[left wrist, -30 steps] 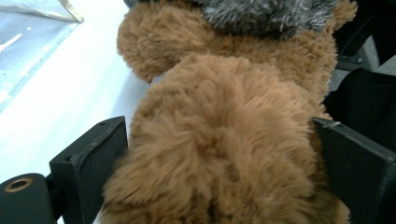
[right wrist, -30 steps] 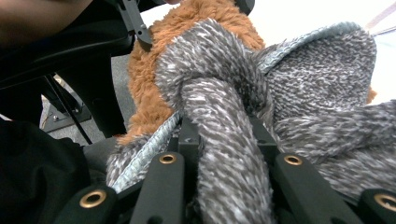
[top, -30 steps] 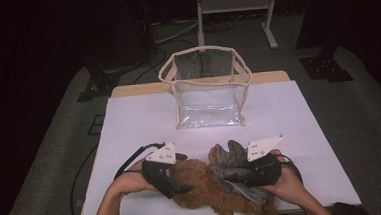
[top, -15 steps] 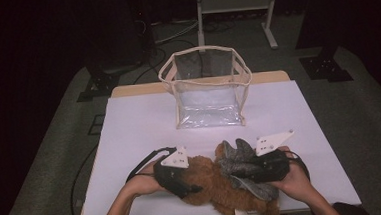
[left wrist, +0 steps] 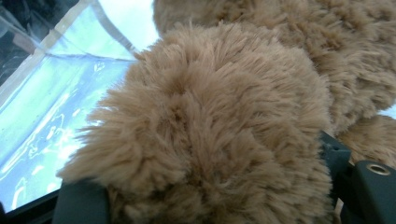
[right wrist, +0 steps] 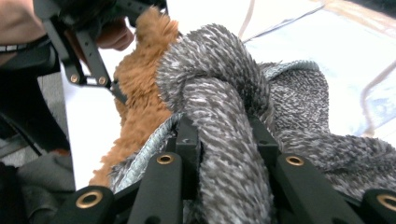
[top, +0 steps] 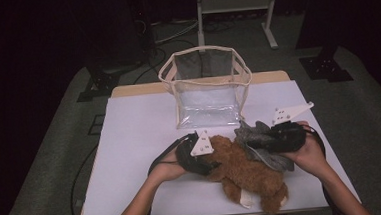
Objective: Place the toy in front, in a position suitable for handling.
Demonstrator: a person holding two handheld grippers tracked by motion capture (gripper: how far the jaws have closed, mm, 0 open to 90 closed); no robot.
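The brown plush toy point(top: 245, 172) lies on the near right part of the white-covered counter point(top: 135, 141), with a grey knitted scarf point(top: 260, 141) knotted around it on its far right side. The left claw point(top: 209, 164) has just been closing and now presses on the toy's furry left end from either side, while the right claw point(top: 258, 141) is clamped narrowly on a thick fold of the scarf point(right wrist: 224, 135). Just beyond them, toward the far middle of the counter, stands a clear plastic bag point(top: 207, 89) with beige trim, open at the top.
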